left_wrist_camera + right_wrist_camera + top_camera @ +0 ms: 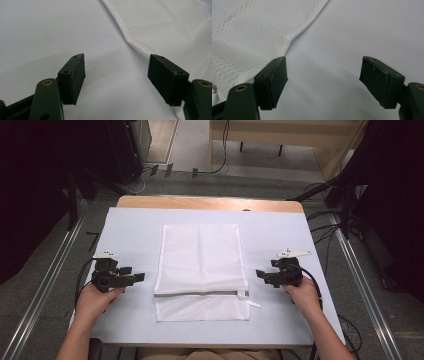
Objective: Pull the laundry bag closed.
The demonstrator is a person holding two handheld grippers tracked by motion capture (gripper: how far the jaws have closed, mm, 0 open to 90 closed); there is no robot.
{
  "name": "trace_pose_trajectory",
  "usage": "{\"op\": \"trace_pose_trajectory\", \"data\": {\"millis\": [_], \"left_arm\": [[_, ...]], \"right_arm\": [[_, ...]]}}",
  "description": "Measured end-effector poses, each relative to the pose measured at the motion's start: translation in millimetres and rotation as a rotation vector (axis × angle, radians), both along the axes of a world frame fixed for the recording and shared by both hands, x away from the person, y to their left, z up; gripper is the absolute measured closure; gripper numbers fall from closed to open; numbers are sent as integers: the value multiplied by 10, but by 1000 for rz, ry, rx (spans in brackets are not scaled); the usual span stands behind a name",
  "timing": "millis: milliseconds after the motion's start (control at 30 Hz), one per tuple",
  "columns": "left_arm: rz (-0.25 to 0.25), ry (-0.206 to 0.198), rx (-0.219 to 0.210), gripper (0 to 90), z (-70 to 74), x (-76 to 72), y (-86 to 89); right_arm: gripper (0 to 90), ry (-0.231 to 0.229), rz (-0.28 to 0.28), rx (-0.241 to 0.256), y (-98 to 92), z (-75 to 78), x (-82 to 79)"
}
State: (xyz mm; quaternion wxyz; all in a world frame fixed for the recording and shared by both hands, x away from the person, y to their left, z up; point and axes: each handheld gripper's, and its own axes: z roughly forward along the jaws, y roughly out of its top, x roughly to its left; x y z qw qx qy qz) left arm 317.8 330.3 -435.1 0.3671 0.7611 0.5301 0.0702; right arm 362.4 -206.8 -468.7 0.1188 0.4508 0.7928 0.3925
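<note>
A white mesh laundry bag (200,270) lies flat in the middle of the table, its grey zipper (200,294) running across near the front end. My left gripper (141,276) hovers just left of the bag, jaws wide apart with nothing between them; the bag's edge (160,27) shows beyond them in the left gripper view. To the bag's right, my right gripper (259,273) is open and holds nothing, and the bag's mesh (257,32) lies ahead at its left in the right gripper view.
A pale blue-white sheet (280,235) covers the wooden table (210,202). Black stands and cables (345,215) crowd the floor around the table, with metal rails (45,280) at both sides.
</note>
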Motion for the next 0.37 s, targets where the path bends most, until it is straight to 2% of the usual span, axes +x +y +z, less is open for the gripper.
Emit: {"op": "trace_pose_trajectory", "data": {"millis": [133, 200, 367], "left_arm": [[13, -6, 7, 292, -11, 4, 0], [23, -4, 28, 283, -22, 8, 4], [32, -20, 46, 257, -47, 12, -3]], "right_arm": [[227, 3, -6, -6, -9, -2, 4], [227, 7, -12, -11, -20, -9, 10], [227, 11, -11, -14, -24, -12, 13]]}}
